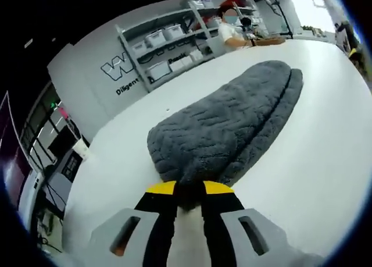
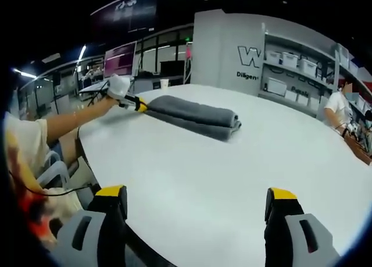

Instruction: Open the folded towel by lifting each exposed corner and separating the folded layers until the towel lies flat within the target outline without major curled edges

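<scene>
Towel [image 1: 232, 124], grey and fluffy, folded into a long stack of layers, lying on the white table [image 1: 302, 180]. Seen from the left gripper view as a rounded mound running away from the camera, with a dark seam between upper and lower layers along its right side. Seen from the right gripper view [image 2: 195, 117] as a low, flat bundle across the far part of the tabletop, folded edges stacked at its right end.

Left gripper [image 1: 189, 192] at the near end of the towel, yellow-tipped black jaws drawn close together with the grey pile pinched between them. Same gripper visible in the right gripper view [image 2: 138, 106], touching the left end of the towel, held by a gloved hand [image 2: 118, 86] on an outstretched bare arm.

Right gripper [image 2: 197, 203] well apart from the towel, over bare table near the edge, jaws spread wide with nothing between them.

Beyond the table, a grey wall [image 2: 229, 52] bearing a large letter W and smaller lettering, with shelving [image 1: 168, 46] carrying white bins beside it. Seated at the far side of the table, a person in a white shirt [image 1: 232, 33], also visible at the right edge of the right gripper view [image 2: 337, 110]. Dark-framed screens [image 2: 119, 60] and ceiling lights off to the left in that view.
</scene>
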A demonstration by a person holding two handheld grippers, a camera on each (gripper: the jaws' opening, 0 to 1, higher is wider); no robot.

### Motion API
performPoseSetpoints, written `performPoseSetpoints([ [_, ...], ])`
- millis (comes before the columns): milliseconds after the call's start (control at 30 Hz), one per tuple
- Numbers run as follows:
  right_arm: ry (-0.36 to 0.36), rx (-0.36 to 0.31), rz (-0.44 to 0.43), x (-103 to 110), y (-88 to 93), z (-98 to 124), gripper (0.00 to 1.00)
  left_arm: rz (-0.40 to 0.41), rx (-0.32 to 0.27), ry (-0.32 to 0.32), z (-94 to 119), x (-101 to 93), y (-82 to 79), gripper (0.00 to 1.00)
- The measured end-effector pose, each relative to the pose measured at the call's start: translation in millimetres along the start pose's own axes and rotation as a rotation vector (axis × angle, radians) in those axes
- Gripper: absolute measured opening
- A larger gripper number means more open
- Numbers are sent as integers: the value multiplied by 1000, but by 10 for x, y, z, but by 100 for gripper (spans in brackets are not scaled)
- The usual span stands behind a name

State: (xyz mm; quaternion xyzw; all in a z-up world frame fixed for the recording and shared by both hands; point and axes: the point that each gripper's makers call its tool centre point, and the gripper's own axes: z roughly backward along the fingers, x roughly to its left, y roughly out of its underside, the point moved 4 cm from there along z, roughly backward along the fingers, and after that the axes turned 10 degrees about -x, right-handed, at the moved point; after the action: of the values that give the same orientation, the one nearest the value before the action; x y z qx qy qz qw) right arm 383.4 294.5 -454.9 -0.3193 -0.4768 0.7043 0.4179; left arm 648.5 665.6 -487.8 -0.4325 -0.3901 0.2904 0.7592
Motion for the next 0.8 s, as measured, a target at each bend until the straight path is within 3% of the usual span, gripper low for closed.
performPoseSetpoints([
  [200,-6,4,3,18,3,-16,99,96,-72,72,112,-130,-154,49],
  [233,-6,5,3,19,4,-16,99,112,-111,116,145,-214,-211,55],
  [300,-4,9,2,17,15,-18,99,151,-135,156,203,-304,-243,68],
  [467,-4,15,4,48,23,-19,99,233,-158,191,371,-403,-270,90],
  [567,-6,11,8,87,8,-29,99,271,-159,203,444,-405,-270,100],
  [633,-6,11,10,106,3,-43,99,319,-117,259,536,-468,-231,100],
  [733,-5,16,16,122,0,-74,99,361,-136,305,664,-548,-237,100],
  [800,-8,9,17,139,-17,-93,99,342,-135,318,759,-591,-213,100],
])
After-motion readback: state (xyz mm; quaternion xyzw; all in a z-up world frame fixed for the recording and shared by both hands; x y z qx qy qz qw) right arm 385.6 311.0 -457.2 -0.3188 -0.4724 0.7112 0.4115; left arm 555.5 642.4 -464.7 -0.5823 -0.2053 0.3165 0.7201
